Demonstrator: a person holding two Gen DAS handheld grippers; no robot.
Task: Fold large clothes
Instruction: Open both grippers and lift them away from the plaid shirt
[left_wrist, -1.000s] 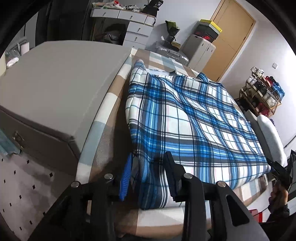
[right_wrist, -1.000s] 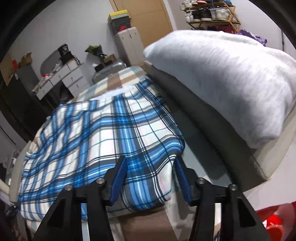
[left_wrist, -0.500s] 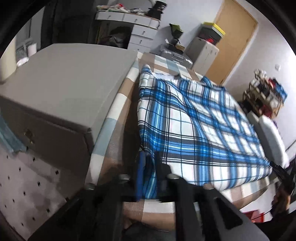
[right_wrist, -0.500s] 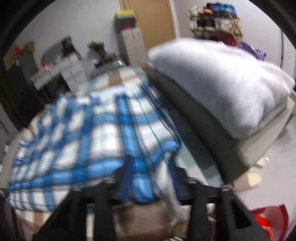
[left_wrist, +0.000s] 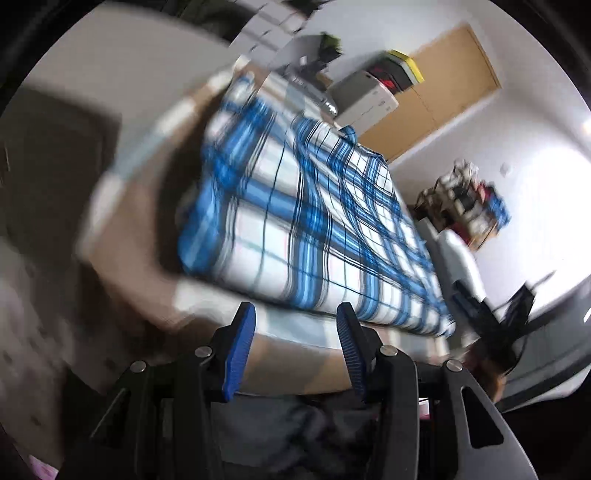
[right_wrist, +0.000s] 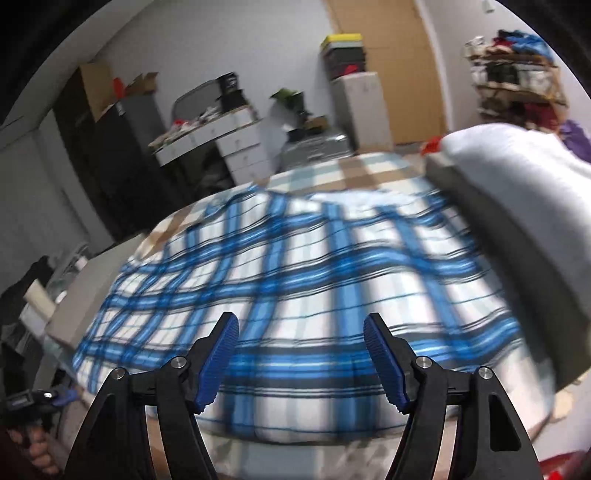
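Observation:
A large blue, white and black plaid cloth (left_wrist: 314, 229) lies folded flat on a bed with a beige and pale-blue checked cover (left_wrist: 122, 206). In the left wrist view my left gripper (left_wrist: 295, 325) sits just off the cloth's near edge, its jaws opening with nothing between the blue pads. The right wrist view shows the same cloth (right_wrist: 314, 280) spread ahead. My right gripper (right_wrist: 299, 332) hovers over its near edge, jaws opening wide, with no fabric pinched. Both views are blurred by motion.
A grey box-like block (left_wrist: 92, 74) flanks the bed's left side. A white cushion on a grey seat (right_wrist: 517, 192) borders the right side. Drawers (right_wrist: 236, 144), a wooden door (right_wrist: 399, 66) and a cluttered rack (right_wrist: 517, 74) stand beyond. A hand (right_wrist: 37, 450) shows at lower left.
Both grippers held the cloth's near corners, then let go and drew back from the edge. The right gripper swung left toward the middle of the cloth; both wrists rolled.

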